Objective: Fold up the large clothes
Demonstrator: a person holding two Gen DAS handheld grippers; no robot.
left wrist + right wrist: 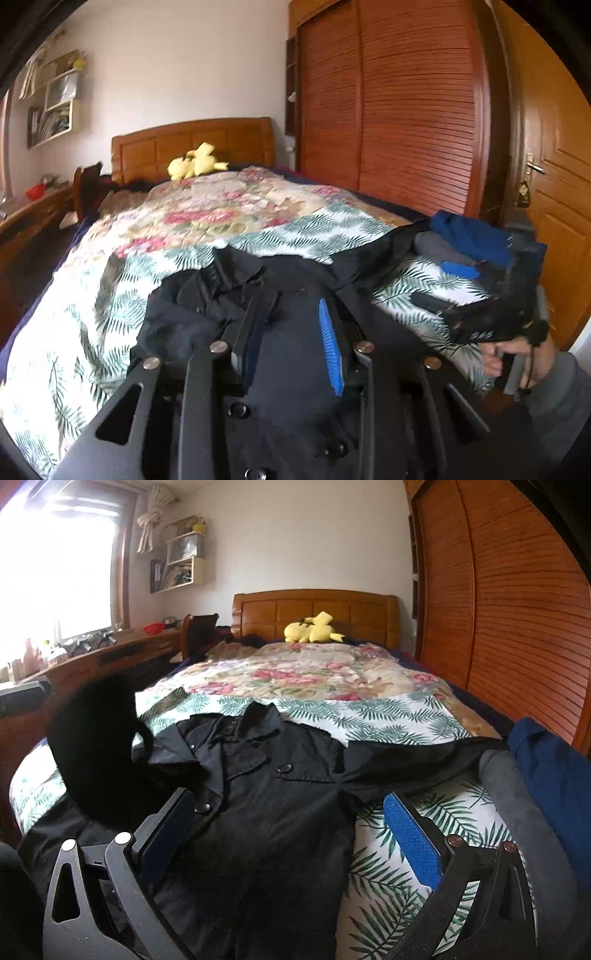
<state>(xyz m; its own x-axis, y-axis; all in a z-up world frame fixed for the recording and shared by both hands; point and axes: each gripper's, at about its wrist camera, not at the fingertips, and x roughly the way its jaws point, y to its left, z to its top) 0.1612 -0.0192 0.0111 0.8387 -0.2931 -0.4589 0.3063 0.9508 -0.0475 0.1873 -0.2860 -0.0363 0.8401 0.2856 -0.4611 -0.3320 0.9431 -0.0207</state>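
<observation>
- A bedroom is shown, with a bed covered by a white sheet printed with green palm leaves (399, 716) at the near end and a floral quilt in pink and cream (295, 672) further back, below a carved wooden headboard (314, 609).
- A yellow plush toy (314, 629) is seen lying at the head of the bed, and a slatted reddish-brown wooden wardrobe (406, 103) is seen along the bed's right side.
- A large black button-front jacket (280, 797) is spread face up on the leaf-print sheet, its collar pointed toward the headboard and one sleeve stretched out to the right.
- The right gripper (291, 834) is held wide open just above the jacket's lower front; the left finger is seen over the button placket, while the blue-padded right finger is seen over the bare sheet beside the jacket's edge.
- The left gripper (295, 332) is held over the same jacket's body, its fingers drawn to a narrow gap; black cloth fills the space between them, but whether it is pinched cannot be told.
- A pile of blue and grey folded clothes (546, 775) is seen at the bed's right edge, just past the outstretched sleeve.
- A blurred black shape is seen at the left in the right wrist view and cannot be identified.
</observation>
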